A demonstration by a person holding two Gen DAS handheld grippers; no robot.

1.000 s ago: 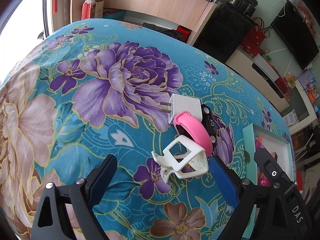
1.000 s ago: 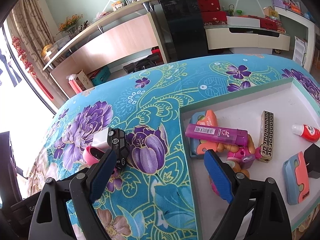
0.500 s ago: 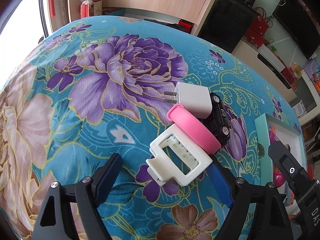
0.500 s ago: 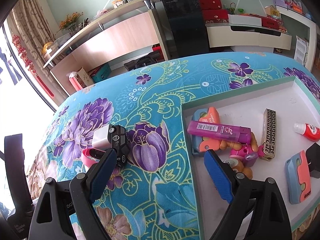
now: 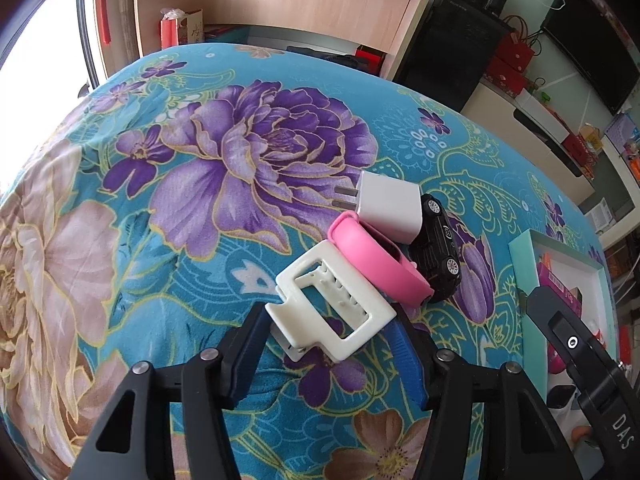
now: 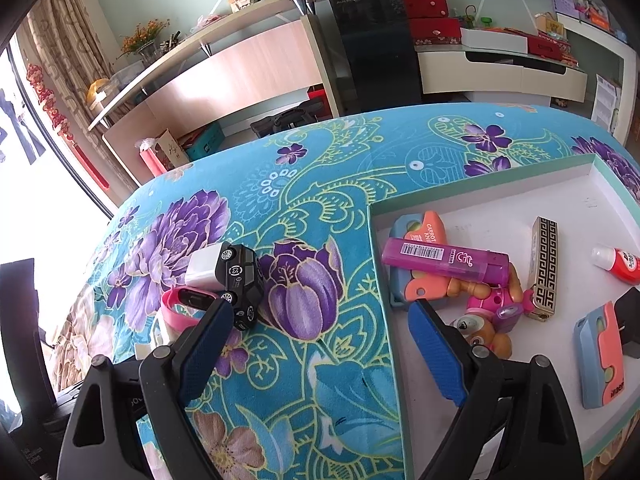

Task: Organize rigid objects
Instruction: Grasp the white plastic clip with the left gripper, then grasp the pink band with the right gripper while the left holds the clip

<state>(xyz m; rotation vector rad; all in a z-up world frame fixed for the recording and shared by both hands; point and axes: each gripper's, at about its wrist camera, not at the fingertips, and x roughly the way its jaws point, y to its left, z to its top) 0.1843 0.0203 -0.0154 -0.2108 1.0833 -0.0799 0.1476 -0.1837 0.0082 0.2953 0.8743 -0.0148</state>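
Observation:
A white plastic hair claw clip point(image 5: 332, 308) lies on the floral cloth, and my left gripper point(image 5: 328, 344) has its blue pads closed against the clip's two sides. Behind the clip lie a pink wristband point(image 5: 376, 264), a white plug charger point(image 5: 390, 206) and a black toy car point(image 5: 438, 248). They also show in the right wrist view: the car point(image 6: 240, 280), the charger point(image 6: 202, 270) and the wristband point(image 6: 180, 306). My right gripper point(image 6: 320, 352) is open and empty, over the cloth at the white tray's point(image 6: 480, 204) left edge.
The tray holds a purple glue stick point(image 6: 444, 260), orange-and-blue cases point(image 6: 420, 236), a patterned gold lighter point(image 6: 544, 268), a small toy figure point(image 6: 488, 320) and a red bottle point(image 6: 618, 264). The table's far edge drops off toward shelves and cabinets.
My left gripper has moved forward around the white clip and its jaws have closed in on it. The right gripper has barely moved.

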